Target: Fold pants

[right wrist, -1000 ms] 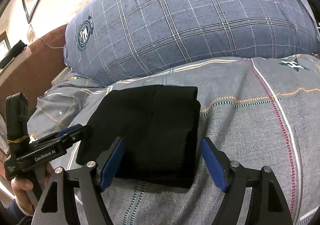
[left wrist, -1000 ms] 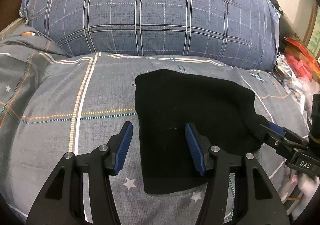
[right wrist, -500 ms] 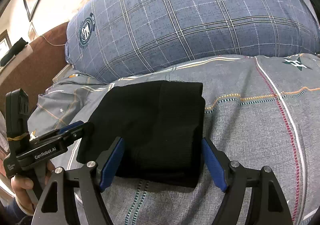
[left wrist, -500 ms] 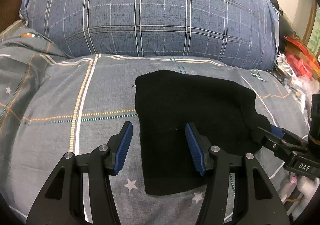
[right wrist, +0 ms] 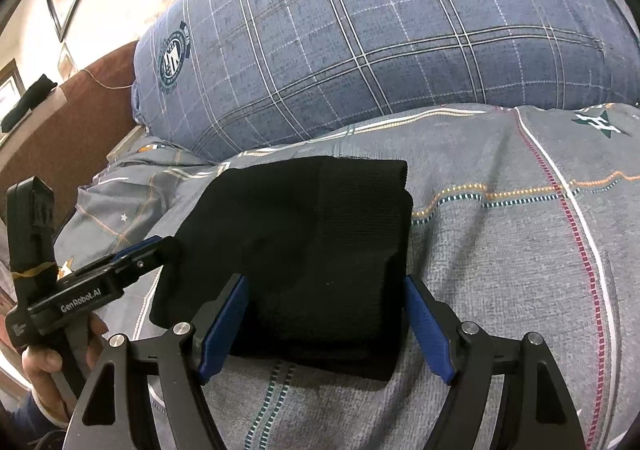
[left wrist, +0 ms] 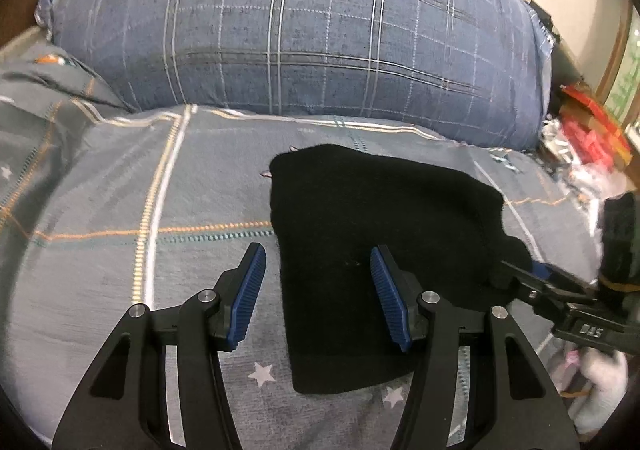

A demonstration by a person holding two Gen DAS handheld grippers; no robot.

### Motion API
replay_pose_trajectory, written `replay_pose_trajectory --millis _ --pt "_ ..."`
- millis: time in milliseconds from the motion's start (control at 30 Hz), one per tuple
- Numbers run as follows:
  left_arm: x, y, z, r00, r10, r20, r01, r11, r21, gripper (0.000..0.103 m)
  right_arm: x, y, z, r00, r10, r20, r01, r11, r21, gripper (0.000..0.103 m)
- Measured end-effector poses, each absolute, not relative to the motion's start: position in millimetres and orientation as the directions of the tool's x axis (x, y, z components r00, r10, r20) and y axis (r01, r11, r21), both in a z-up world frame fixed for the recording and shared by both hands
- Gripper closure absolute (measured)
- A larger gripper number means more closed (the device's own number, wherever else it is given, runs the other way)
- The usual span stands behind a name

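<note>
The black pants [left wrist: 384,246] lie folded into a compact rectangle on the grey bedspread [left wrist: 120,209]; they also show in the right wrist view [right wrist: 304,250]. My left gripper [left wrist: 318,292] is open and empty, its fingers straddling the bundle's left edge just above it. In the right wrist view the left gripper [right wrist: 160,248] sits at the bundle's left corner. My right gripper [right wrist: 326,326] is open and empty, its jaws either side of the bundle's near right end. In the left wrist view the right gripper [left wrist: 528,274] touches the bundle's right corner.
A large blue plaid pillow [left wrist: 304,33] lies behind the pants, also in the right wrist view [right wrist: 400,41]. A brown headboard [right wrist: 60,137] stands at the left. Red boxes and clutter [left wrist: 588,133] sit off the bed's right side.
Both grippers have eased slightly closer to the folded pants. The pants have not moved and both jaws stay open.
</note>
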State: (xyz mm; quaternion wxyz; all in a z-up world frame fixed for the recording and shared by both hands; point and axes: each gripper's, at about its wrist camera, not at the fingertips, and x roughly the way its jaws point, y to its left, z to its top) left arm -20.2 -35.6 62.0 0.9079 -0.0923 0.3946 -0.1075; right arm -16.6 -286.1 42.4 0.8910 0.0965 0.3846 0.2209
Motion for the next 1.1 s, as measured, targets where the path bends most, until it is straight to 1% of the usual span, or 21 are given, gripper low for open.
replay_pose_trajectory --millis 33,67,167,233,300,367,400,433,467,500,533,567,600,633,733,833,933,1033,1100 --pt "-18.8 -32.6 59.9 0.655 -0.294 -0.696 0.129 0.951 -0.280 0.047 -16.1 -286.7 40.9 0.604 0.471 -0.643 -0.318 0.882 0.348 0.026" --pt "-17.0 -30.2 57.5 0.645 -0.316 -0.696 0.133 0.943 -0.305 0.044 -15.0 -287.6 38.8 0.599 0.477 -0.643 -0.317 0.879 0.357 0.025" --pt "-15.1 -28.5 53.6 0.635 -0.348 -0.690 0.143 0.930 -0.337 0.039 -10.2 -290.5 32.1 0.582 0.497 -0.643 -0.313 0.867 0.387 0.024" --pt "-12.8 -33.0 50.9 0.626 -0.368 -0.688 0.170 0.925 -0.340 0.034 -5.6 -292.0 26.7 0.566 0.521 -0.639 -0.317 0.853 0.415 0.024" --pt "-8.7 -40.6 44.7 0.606 -0.393 -0.692 0.206 0.917 -0.341 0.034 -0.8 -293.0 22.0 0.551 0.552 -0.626 -0.319 0.832 0.453 0.023" --pt "-6.7 -45.4 40.5 0.612 -0.385 -0.690 0.211 0.921 -0.326 0.027 2.0 -294.1 20.1 0.554 0.574 -0.603 -0.321 0.815 0.482 0.022" --pt "-5.1 -46.4 38.8 0.614 -0.396 -0.683 0.217 0.916 -0.336 0.026 3.1 -293.4 20.1 0.550 0.580 -0.601 -0.327 0.812 0.484 0.022" --pt "-3.5 -46.3 37.4 0.615 -0.401 -0.679 0.215 0.913 -0.346 0.026 3.4 -291.9 21.1 0.551 0.578 -0.602 -0.336 0.814 0.474 0.030" --pt "-2.8 -45.6 36.8 0.616 -0.406 -0.675 0.211 0.911 -0.355 0.027 2.0 -289.8 22.7 0.557 0.571 -0.604 -0.349 0.820 0.453 0.039" --pt "-3.4 -44.7 39.1 0.617 -0.414 -0.669 0.208 0.906 -0.369 0.035 -1.3 -287.4 25.6 0.570 0.559 -0.603 -0.362 0.829 0.426 0.042" --pt "-5.4 -43.8 43.1 0.622 -0.421 -0.660 0.213 0.902 -0.375 0.041 -4.6 -285.7 28.3 0.576 0.556 -0.600 -0.375 0.831 0.410 0.048" --pt "-8.3 -42.6 48.2 0.626 -0.427 -0.652 0.220 0.899 -0.378 0.047 -7.4 -282.1 33.3 0.583 0.550 -0.598 -0.390 0.835 0.388 0.051" --pt "-10.4 -41.4 52.3 0.629 -0.431 -0.648 0.226 0.898 -0.378 0.051 -13.7 -276.8 41.7 0.596 0.539 -0.596 -0.408 0.842 0.353 0.052" --pt "-12.1 -40.4 57.1 0.631 -0.434 -0.643 0.233 0.897 -0.377 0.053 -17.9 -272.7 48.0 0.606 0.533 -0.591 -0.422 0.845 0.328 0.053" --pt "-16.5 -35.1 79.4 0.657 -0.425 -0.623 0.240 0.901 -0.362 0.053 -29.4 -260.8 72.3 0.639 0.534 -0.554 -0.460 0.842 0.282 0.054" --pt "-13.8 -26.5 95.7 0.682 -0.407 -0.608 0.232 0.908 -0.348 0.053 -26.2 -253.1 90.4 0.639 0.556 -0.531 -0.479 0.828 0.291 0.054" --pt "-5.9 -15.7 108.5 0.709 -0.369 -0.600 0.214 0.925 -0.315 0.053 -13.8 -242.7 100.1 0.636 0.570 -0.520 -0.492 0.819 0.295 0.054" --pt "5.1 -6.8 116.4 0.730 -0.337 -0.595 0.204 0.938 -0.280 0.053 0.8 -226.1 105.5 0.645 0.565 -0.515 -0.504 0.821 0.269 0.054" --pt "11.4 -3.0 123.6 0.752 -0.343 -0.562 0.228 0.937 -0.266 0.053 13.1 -215.3 106.2 0.645 0.573 -0.506 -0.511 0.816 0.272 0.054"
